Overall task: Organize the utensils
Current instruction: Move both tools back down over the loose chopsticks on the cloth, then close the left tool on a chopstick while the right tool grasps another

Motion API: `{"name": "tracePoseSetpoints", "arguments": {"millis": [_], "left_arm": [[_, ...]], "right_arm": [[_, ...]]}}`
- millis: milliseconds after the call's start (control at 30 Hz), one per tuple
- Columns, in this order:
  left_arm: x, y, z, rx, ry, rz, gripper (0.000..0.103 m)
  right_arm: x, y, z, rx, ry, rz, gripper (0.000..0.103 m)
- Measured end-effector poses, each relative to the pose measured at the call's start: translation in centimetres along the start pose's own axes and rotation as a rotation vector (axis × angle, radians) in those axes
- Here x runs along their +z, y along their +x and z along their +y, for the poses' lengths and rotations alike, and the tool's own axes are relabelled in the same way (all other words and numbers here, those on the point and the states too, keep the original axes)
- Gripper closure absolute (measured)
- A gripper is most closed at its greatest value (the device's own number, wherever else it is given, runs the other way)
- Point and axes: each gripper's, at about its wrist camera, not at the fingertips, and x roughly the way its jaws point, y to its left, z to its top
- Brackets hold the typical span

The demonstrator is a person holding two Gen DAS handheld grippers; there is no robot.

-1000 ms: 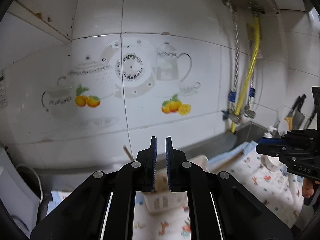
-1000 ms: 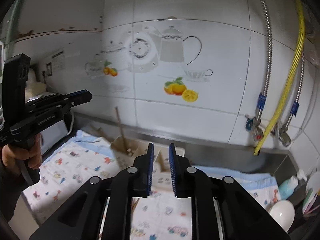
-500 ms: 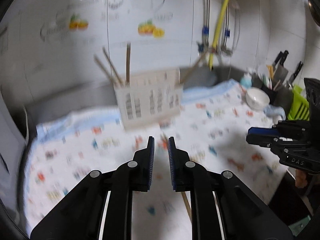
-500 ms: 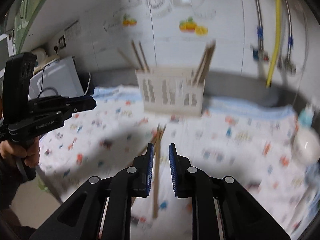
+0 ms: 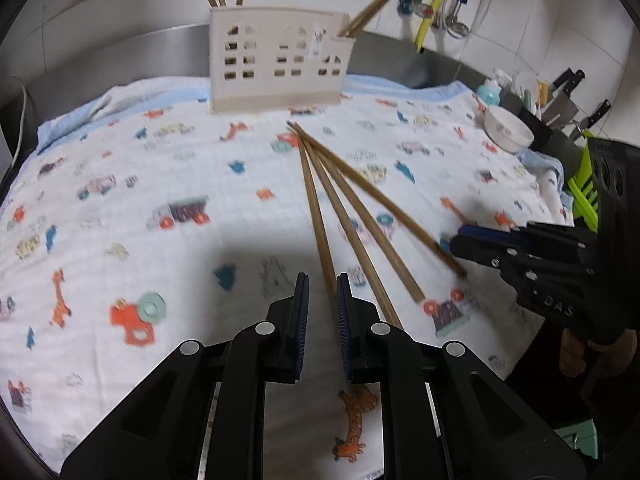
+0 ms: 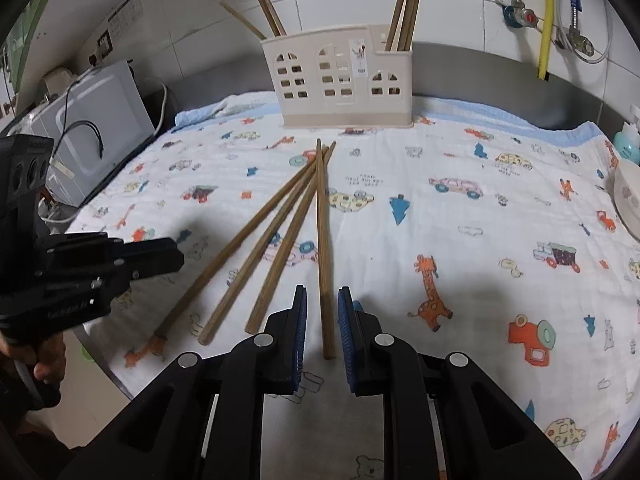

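Through my left camera, my left gripper [image 5: 322, 300] hangs low over the cloth [image 5: 120, 184] with pictures of cars and giraffes on it. Its jaws stand a little apart and hold nothing. One of the four loose chopsticks [image 5: 340, 208] runs up between the tips, but the pads do not press on it. Far off stands the cream holder [image 5: 280, 64], with more sticks poking out of it. My right gripper [image 5: 464, 240] shows at the right, near the end of the rightmost stick.

Through my right camera, my right gripper [image 6: 322, 304] is also a little open and empty. The rightmost of the chopsticks [image 6: 280, 224] lies between its tips, not squeezed. The holder [image 6: 340, 80] stands far behind them.

I think I am just starting to pick up sticks. Next I should go lower, pinch one stick near its end, lift it, and drop it in the holder.
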Motion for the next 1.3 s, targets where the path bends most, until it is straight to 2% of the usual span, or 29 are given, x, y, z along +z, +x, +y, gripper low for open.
{"name": "tracePoseSetpoints", "arguments": {"millis": [200, 633, 900, 1133, 1300], "left_arm": [[-0.9, 1.3, -0.5, 0.004, 0.001, 0.039, 0.089], [-0.8, 2.1, -1.2, 0.021, 0.003, 0.05, 0.089], [-0.4, 2.5, -1.4, 0.047, 0.021, 0.049, 0.095], [0.3, 1.2, -0.4, 0.032, 0.002, 0.016, 0.096], [1.4, -0.5, 0.1, 0.04, 0.009, -0.043, 0.097]], "right_arm": [[-0.6, 0.8, -0.1, -0.02, -0.008, 0.018, 0.087], [-1.1, 1.7, 0.0, -0.025, -0.001, 0.031, 0.091], [-1.2, 1.5, -0.1, -0.034, 0.013, 0.016, 0.096], [-0.4, -0.5, 0.5, -0.042, -0.003, -0.04, 0.096], [1.6, -3.6, 0.8, -0.048, -0.02, -0.133, 0.096]]}}
